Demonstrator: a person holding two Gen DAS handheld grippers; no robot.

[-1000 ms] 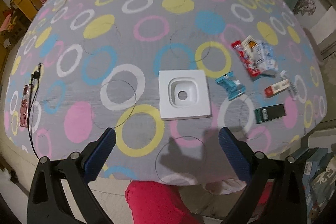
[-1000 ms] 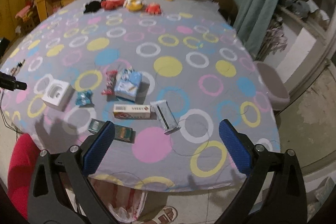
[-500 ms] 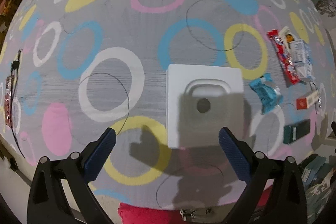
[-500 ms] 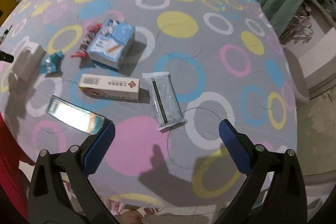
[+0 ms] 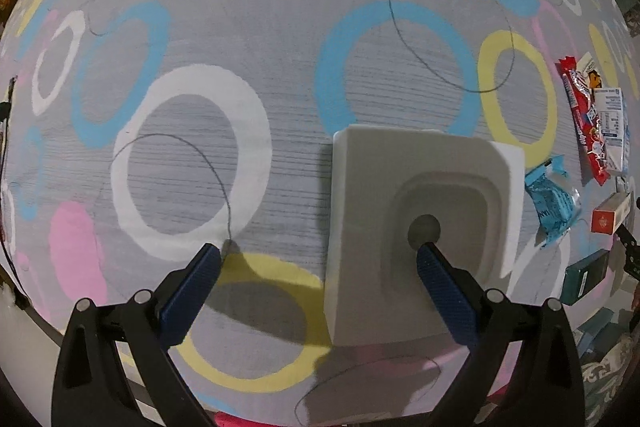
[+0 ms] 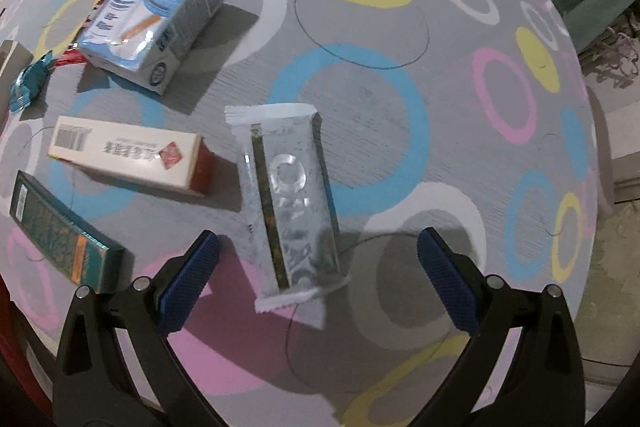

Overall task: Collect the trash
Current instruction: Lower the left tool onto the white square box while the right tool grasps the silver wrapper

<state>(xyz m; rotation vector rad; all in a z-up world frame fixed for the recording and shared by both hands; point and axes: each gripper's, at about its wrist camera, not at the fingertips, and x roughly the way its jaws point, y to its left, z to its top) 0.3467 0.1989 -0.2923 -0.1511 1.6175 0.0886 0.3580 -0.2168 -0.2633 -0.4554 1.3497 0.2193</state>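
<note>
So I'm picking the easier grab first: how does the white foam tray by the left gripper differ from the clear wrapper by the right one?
The white foam tray is a thick, rigid-looking square with a moulded recess and a round hole; the clear wrapper is a thin, flat, long packet with crimped ends. The tray is opaque, the wrapper see-through. The left gripper has one finger over the tray; the right gripper straddles the wrapper. Both lie on the bedspread, ungrasped.

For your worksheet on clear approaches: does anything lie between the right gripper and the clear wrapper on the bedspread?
Nothing visible does. The right gripper is open, and the clear wrapper lies flat, its near end between the fingers. The white box and green box lie off to the left.
</note>
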